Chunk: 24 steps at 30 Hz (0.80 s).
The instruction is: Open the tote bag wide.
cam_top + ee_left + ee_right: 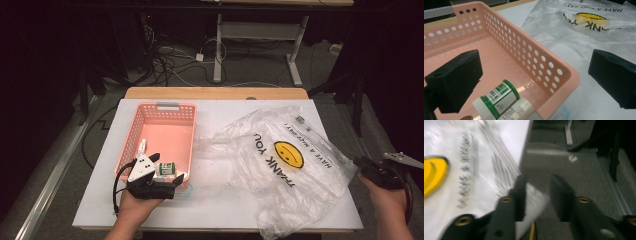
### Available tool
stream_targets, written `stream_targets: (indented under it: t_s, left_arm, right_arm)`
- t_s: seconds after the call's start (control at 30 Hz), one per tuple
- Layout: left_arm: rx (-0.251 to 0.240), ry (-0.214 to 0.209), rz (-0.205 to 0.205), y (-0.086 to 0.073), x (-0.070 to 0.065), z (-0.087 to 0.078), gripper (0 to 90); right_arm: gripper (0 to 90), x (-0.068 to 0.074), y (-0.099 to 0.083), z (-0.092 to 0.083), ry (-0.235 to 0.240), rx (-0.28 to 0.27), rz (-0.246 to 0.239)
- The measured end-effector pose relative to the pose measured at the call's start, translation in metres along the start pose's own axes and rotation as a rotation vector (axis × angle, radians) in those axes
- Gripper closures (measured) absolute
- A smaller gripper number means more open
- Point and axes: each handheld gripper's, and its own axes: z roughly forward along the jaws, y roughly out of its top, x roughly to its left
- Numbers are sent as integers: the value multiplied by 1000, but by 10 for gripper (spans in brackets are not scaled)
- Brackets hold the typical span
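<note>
A pink perforated basket (131, 131) stands on the left of the white table top. At its near end lies a small bottle (165, 169) with a green cap and label, and in the left gripper view a second white bottle (517, 111) lies against the first bottle (499, 98). My left gripper (167, 169) hovers over that near corner, jaws wide open on either side of the basket wall (571, 77). A clear plastic bag (270, 165) with a yellow smiley covers the right half. My right gripper (367, 167) is at the bag's right edge; its jaws (539, 182) stand apart with a bag corner (534, 195) between them.
The white sheet (215, 107) covers a wooden table whose right edge is just under my right gripper. Beyond it lies grey floor (579, 165) with cables and desk legs (218, 55). The right gripper view is blurred.
</note>
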Motion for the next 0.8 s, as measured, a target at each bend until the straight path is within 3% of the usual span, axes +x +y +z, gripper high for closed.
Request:
stream_targets:
  t_s: [0.07,0.1,0.13,0.23,0.47,0.6,0.8]
  left_arm:
    - [-3,3,0,0,1,0,0]
    - [-3,5,-1,-1,1,-1,0]
    - [-3,5,-3,-1,2,-1,0]
    - [1,5,-5,-2,4,-1,0]
    - [5,-3,10,-3,5,-2,0]
    - [9,-11,18,-4,6,-2,0]
    - [6,-23,9,-6,9,-5,0]
  right_arm:
    - [603,8,10,-11,36,-41,-29]
    - [575,22,18,-18,81,-63,-67]
    - [575,22,18,-18,81,-63,-67]
    - [529,47,20,-21,146,-69,-108]
    - [360,98,14,-8,258,-55,-166]
    - [259,127,13,3,286,-36,-216]
    - [145,162,14,14,334,-31,-246]
